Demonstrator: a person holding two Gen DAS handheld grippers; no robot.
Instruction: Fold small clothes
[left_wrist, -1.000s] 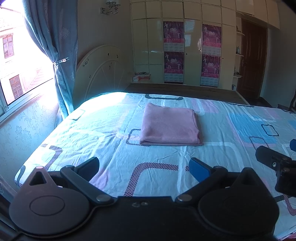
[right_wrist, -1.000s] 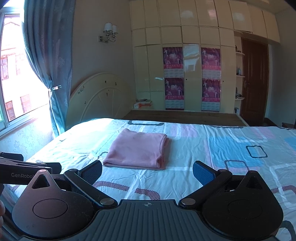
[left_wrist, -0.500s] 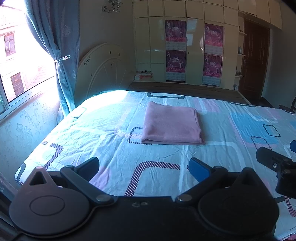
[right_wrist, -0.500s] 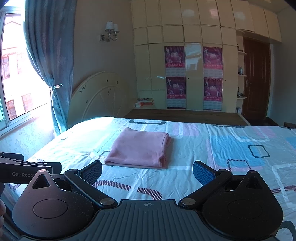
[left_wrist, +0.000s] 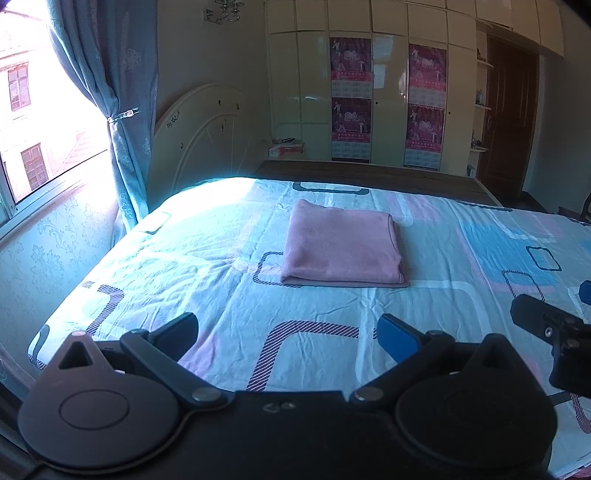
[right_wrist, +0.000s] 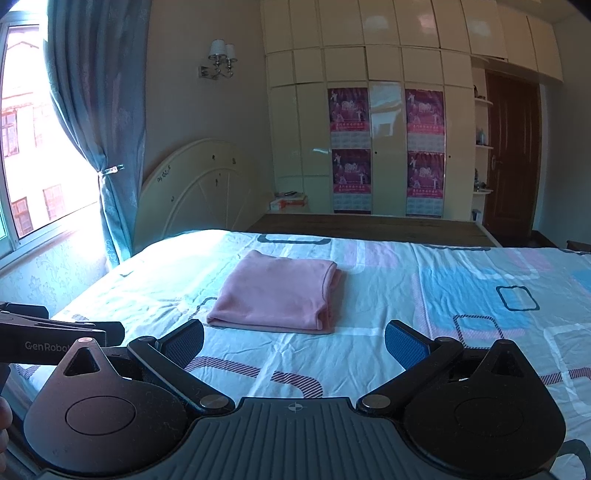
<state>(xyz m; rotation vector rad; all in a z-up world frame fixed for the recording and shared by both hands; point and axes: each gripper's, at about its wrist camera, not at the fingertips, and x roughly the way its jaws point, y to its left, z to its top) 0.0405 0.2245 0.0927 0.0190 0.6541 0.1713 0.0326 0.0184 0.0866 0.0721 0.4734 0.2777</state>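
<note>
A pink garment lies folded into a flat rectangle on the patterned bed sheet, well ahead of both grippers. My left gripper hovers open over the near part of the bed, nothing between its fingers. My right gripper is also open and empty, a short way back from the garment's near edge. The right gripper's body shows at the right edge of the left wrist view; the left gripper's body shows at the left edge of the right wrist view.
A curved white headboard stands at the bed's left end beside a blue curtain and a bright window. Pale wardrobes with pink posters line the far wall, and a dark door is at the right.
Both views have shifted slightly; the garment sits a little lower and nearer the frame centre. The garment itself has not moved and both grippers stay open.
</note>
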